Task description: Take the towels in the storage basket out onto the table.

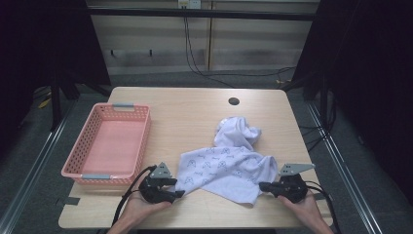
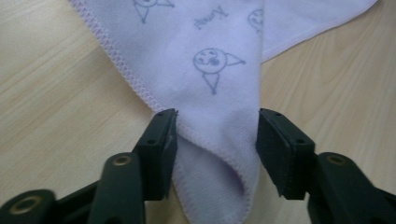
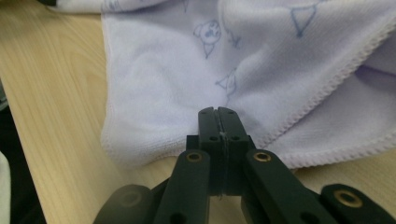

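Observation:
A white towel (image 1: 224, 165) printed with small grey cartoon faces lies crumpled on the wooden table (image 1: 185, 109), bunched up at its far end. My left gripper (image 1: 175, 187) rests at the towel's near left corner. In the left gripper view this gripper (image 2: 217, 119) is open, and the folded corner of the towel (image 2: 196, 56) lies between the jaws without being squeezed. My right gripper (image 1: 263, 185) sits at the towel's near right edge. In the right gripper view that gripper (image 3: 218, 111) has its jaws pressed together over the hem of the towel (image 3: 163, 70), with a sliver of cloth in the seam.
A pink plastic basket (image 1: 78, 144) with grey handles stands at the table's left side, with nothing in it. A dark round hole (image 1: 234, 101) is in the tabletop near the far edge. Cables trail from both grippers over the near edge.

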Demonstrator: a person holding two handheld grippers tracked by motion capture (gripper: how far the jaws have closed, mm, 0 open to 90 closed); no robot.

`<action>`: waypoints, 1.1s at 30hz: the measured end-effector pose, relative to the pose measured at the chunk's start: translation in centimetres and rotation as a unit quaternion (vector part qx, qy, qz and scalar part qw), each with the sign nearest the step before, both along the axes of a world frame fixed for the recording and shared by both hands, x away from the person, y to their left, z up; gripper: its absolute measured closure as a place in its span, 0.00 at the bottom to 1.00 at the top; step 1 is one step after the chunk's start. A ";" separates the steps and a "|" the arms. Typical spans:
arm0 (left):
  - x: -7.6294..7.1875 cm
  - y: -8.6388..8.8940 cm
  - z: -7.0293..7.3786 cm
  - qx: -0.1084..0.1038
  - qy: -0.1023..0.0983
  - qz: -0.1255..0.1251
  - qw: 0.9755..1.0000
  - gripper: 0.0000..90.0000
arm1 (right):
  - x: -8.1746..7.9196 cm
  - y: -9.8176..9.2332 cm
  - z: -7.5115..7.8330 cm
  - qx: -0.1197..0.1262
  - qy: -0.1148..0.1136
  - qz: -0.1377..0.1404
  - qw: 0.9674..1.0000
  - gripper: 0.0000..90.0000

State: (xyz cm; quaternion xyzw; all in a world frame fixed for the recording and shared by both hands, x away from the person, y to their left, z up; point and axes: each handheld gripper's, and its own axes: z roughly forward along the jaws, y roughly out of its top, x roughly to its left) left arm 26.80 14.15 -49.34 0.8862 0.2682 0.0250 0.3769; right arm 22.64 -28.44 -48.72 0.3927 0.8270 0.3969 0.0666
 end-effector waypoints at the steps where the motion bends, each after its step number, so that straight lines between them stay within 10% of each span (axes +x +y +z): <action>1: 0.1 0.1 0.0 0.005 -0.005 -0.001 1.000 0.59 | 0.1 0.0 0.1 0.002 -0.001 -0.002 1.000 1.00; 4: 0.3 0.3 0.0 0.012 -0.014 0.001 1.000 0.89 | 0.2 -0.1 0.3 0.011 -0.004 -0.008 1.000 1.00; 8: 0.6 1.1 0.8 -0.033 -0.008 0.009 0.999 0.96 | 0.4 -0.3 0.5 0.018 -0.006 -0.009 1.000 1.00; 12: 1.0 3.5 3.5 -0.136 -0.009 0.045 0.990 0.96 | 0.3 -1.2 1.8 0.044 -0.023 -0.023 0.998 1.00; 23: 0.1 5.0 10.0 -0.231 -0.038 0.052 0.971 0.97 | -0.5 -4.2 9.0 0.105 -0.113 -0.055 0.986 1.00; 27: -2.6 5.2 12.2 -0.245 -0.049 0.035 0.968 0.97 | -2.7 -4.4 11.2 0.113 -0.140 -0.043 0.983 1.00; 33: -7.5 5.9 11.3 -0.247 -0.003 0.009 0.969 0.94 | -9.6 -4.4 10.2 0.107 -0.132 -0.021 0.985 1.00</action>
